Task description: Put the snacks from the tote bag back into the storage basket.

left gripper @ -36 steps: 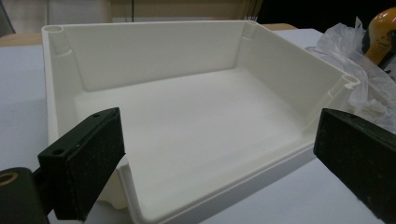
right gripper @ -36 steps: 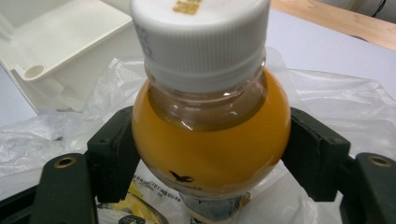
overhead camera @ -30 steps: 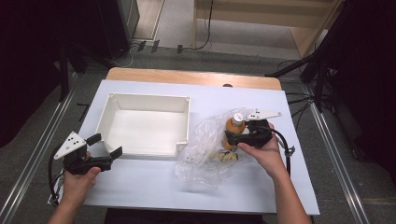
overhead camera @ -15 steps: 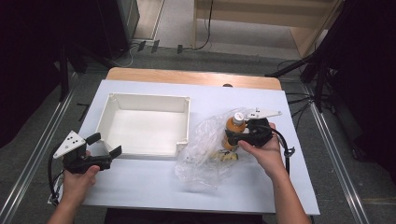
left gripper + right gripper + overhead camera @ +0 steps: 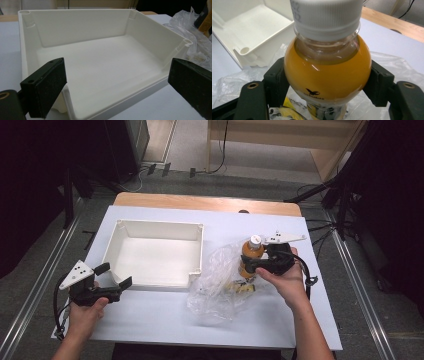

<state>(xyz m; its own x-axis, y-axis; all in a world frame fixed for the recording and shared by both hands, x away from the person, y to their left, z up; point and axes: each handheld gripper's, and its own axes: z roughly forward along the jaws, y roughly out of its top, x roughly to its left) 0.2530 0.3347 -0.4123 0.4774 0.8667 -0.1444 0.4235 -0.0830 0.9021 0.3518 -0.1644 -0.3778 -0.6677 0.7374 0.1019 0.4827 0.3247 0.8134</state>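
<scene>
An orange juice bottle (image 5: 249, 251) with a white cap stands upright over a crumpled clear plastic bag (image 5: 215, 287) right of the table's middle. My right gripper (image 5: 248, 265) is shut on the bottle's round body (image 5: 327, 72), one pad pressed on each side. A yellow-labelled packet lies in the bag below the bottle. My left gripper (image 5: 114, 275) is open at the near left corner of the empty white tray (image 5: 152, 224). In the left gripper view its jaws (image 5: 115, 82) stand wide apart in front of the tray wall (image 5: 82, 27), with nothing between them.
The white table top (image 5: 150, 320) lies on a wooden one whose far edge (image 5: 205, 202) shows. The bag (image 5: 197, 37) spreads beside the tray's right wall. Cables run on the floor beyond the table, and metal rails flank both sides.
</scene>
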